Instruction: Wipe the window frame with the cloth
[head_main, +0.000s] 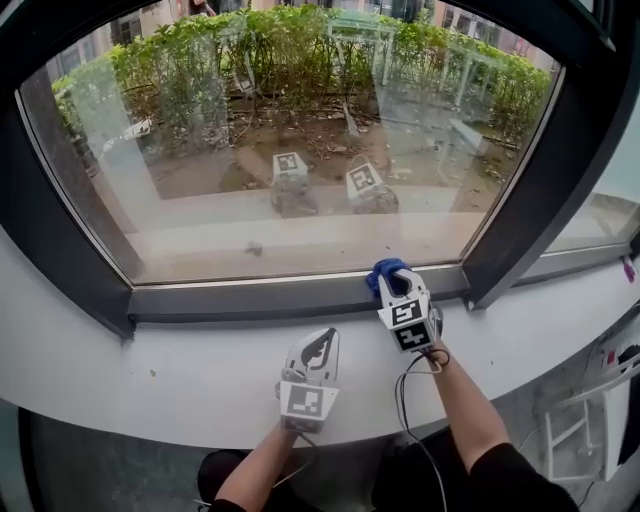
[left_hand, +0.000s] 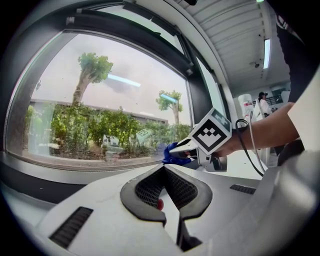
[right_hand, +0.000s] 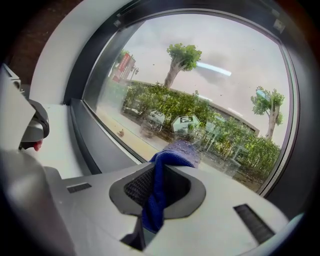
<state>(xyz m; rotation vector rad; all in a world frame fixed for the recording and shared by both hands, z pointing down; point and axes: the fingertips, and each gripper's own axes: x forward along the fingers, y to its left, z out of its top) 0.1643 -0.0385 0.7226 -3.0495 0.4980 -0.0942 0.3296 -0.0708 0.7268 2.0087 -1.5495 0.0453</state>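
Right claw (head_main: 393, 286): pinched on a blue cloth (head_main: 384, 270). The fabric runs down between its pads in the right gripper view, so the bundle sticks out past the tips and the cloth meets the surface, not the plastic.
Left claw (head_main: 319, 342): pressed together with nothing in it. It is well back on the white sill (head_main: 150, 350), probably parked there to leave the wiping hand a free path.
Window glass (head_main: 300, 120): the largest thing in view, looking out on hedges and bare ground. It reflects both marker cubes. The cloth is not on it.
Window frame (head_main: 250, 298): dark. Its bottom rail runs along the foot of the glass, and a slanted upright rises at the right.
Sill: a pale ledge under the rail and in front of it. It carries the left claw, and the right arm reaches across it.
Cloth: bunched against the bottom rail near its right end, just left of the upright. I cannot tell how hard it presses on the rail.
Step in hand: by my reading, a wipe along the bottom rail, placed at the corner so that a stroke can run leftward. The long stretch of rail to the left looks yet to be covered.
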